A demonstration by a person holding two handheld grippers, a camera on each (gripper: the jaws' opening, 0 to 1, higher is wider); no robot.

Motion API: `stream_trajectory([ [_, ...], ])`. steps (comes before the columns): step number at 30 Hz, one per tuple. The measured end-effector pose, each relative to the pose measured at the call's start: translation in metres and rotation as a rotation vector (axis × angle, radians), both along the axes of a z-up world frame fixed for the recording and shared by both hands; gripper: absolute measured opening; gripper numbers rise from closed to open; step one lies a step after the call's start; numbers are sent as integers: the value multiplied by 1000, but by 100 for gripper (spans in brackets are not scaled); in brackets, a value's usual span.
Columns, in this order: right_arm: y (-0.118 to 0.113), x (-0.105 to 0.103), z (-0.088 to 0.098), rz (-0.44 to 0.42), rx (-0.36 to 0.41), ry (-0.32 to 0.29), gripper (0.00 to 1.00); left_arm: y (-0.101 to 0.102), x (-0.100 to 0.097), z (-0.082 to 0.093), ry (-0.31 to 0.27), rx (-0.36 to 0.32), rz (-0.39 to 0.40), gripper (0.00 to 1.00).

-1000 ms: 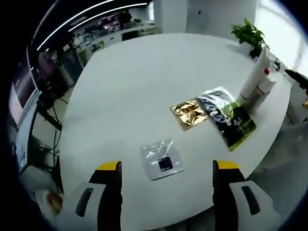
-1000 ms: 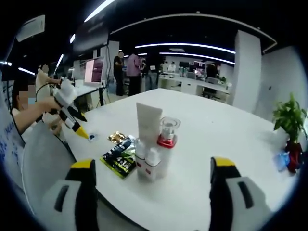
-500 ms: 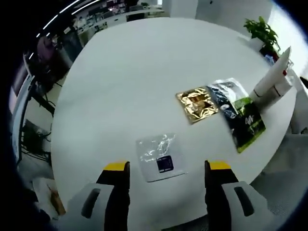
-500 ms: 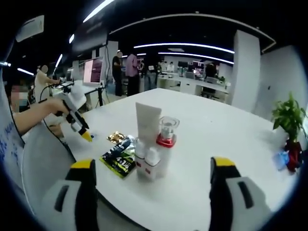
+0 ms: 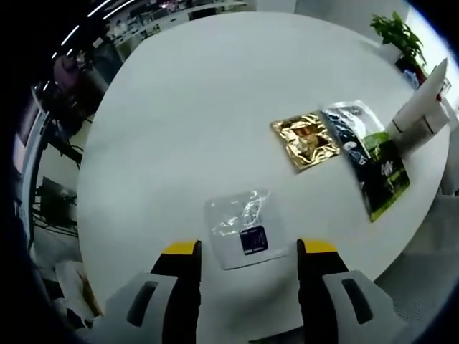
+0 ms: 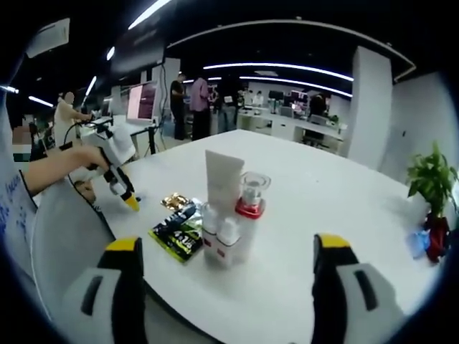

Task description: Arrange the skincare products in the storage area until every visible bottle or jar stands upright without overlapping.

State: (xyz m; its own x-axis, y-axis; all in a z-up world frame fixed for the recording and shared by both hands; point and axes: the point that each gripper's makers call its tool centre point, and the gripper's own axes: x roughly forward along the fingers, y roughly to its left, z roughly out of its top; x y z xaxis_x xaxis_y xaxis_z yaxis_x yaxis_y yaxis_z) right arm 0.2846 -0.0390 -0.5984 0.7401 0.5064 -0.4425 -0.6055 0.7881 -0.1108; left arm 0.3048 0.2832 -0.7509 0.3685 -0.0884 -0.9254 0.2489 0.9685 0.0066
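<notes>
An open-plan office: far behind the large white round table [image 6: 337,236] stand rows of desks [image 6: 287,125] with monitors, long ceiling light strips [image 6: 280,68], white pillars [image 6: 367,107], people standing [image 6: 197,107] in a group, and a potted plant [image 6: 434,193] on the table's right.

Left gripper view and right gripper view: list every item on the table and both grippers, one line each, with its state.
Clear sachet: lying flat, between the left gripper's jaws.
Gold sachet: lying flat.
Green-black sachet: lying flat, beside the gold one.
White tube: upright.
Red-collared bottle: upright.
Two small white bottles: upright.
Left gripper: open.
Right gripper: open, holding nothing.
</notes>
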Motion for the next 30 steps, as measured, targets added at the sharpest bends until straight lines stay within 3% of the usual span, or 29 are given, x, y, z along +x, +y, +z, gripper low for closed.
stream_trajectory([
  [5, 1, 0, -1, 10, -3, 4, 99, -2, 2, -1, 4, -11, 5, 47],
  [11, 4, -2, -2, 25, -7, 6, 99, -3, 4, 0, 20, -7, -49, 38],
  [17, 3, -4, -5, 31, -13, 12, 99, -4, 5, 0, 37, 0, -68, 37],
  [23, 4, -6, -7, 40, -25, 16, 99, -8, 3, 0, 51, 5, -168, 37],
  [27, 5, -7, -8, 49, -31, 22, 99, -12, 3, 0, 48, 32, -315, 37],
  [30, 6, -7, -8, 54, -42, 19, 99, -11, 0, 1, 62, 42, -331, 37],
])
